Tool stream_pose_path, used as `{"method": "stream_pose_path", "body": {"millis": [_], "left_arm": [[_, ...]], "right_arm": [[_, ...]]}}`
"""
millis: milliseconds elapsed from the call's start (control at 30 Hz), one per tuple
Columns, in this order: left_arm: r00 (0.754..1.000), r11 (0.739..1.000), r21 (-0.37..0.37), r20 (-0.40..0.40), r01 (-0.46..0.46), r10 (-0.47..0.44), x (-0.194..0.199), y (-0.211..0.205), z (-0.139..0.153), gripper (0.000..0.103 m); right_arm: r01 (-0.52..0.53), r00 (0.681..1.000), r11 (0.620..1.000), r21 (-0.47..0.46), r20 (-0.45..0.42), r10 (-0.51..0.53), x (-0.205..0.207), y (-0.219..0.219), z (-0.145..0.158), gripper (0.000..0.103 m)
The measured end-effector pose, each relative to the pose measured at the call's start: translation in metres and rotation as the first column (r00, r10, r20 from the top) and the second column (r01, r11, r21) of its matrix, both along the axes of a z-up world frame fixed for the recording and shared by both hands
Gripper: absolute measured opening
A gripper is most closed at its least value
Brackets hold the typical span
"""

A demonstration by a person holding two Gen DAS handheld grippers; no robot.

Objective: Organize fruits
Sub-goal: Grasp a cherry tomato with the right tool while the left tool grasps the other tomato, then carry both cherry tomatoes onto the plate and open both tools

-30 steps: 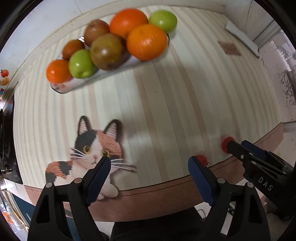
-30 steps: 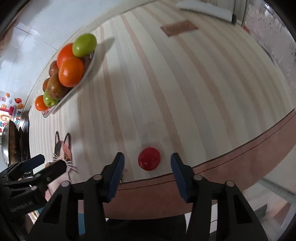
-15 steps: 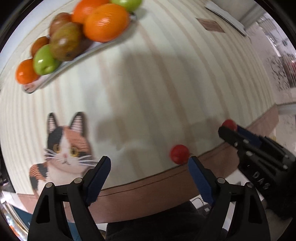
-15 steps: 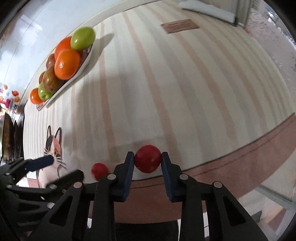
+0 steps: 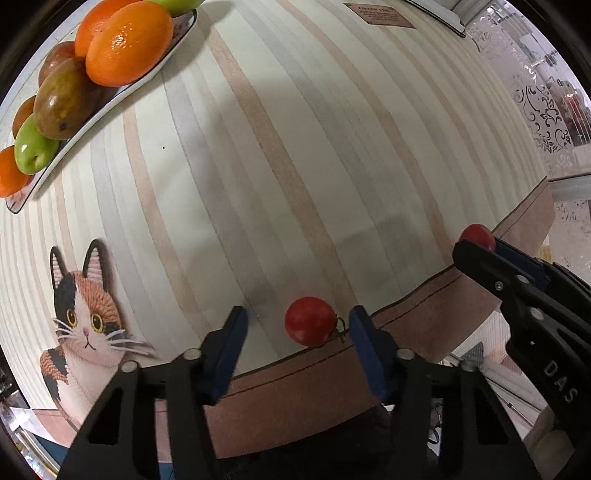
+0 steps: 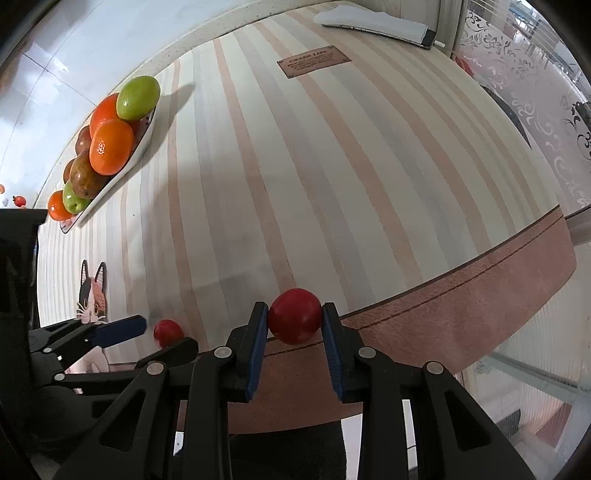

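My right gripper is shut on a small red fruit near the table's front edge; it also shows in the left wrist view. My left gripper is open, its blue pads on either side of a second small red fruit with a short stem, lying on the mat; this fruit also shows in the right wrist view. A white plate at the far left holds oranges, green fruits and brownish mangoes; it also shows in the right wrist view.
A striped table mat with a cat picture covers the table. A brown label and a folded white cloth lie at the far side. The table's front edge is just under both grippers.
My left gripper has moved right and closed in around the second red fruit, with its jaws narrowed. My right gripper stays shut on its red fruit, slightly raised.
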State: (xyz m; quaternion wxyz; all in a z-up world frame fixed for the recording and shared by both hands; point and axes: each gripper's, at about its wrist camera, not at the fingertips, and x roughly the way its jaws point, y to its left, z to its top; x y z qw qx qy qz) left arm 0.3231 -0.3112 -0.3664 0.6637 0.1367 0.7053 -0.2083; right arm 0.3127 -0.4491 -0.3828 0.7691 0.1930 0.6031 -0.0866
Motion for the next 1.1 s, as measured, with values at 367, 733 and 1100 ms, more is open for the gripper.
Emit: {"method": "stream_pose_path", "body": {"millis": [367,733,1100], "left_arm": [[1.000,1.000,-0.025,0.023,0.008,-0.007,0.004,0.004,0.001,0.026],[0.999,0.999,-0.054,0.038,-0.008,0.010,0.008,0.028,0.014,0.025],[0.984,0.982,-0.126,0.091,-0.141,0.153,0.043,0.084,0.064,0.025]], "right_arm": [[-0.014,1.000,1.000,-0.008,0.006,0.014,0.007,0.009,0.003,0.032],[-0.021,1.000,1.000,-0.001,0.022,0.021,0.017,0.013,0.008,0.032],[-0.101,0.991,0.994,0.051,0.092,0.096,0.058,0.049,0.035,0.032]]}}
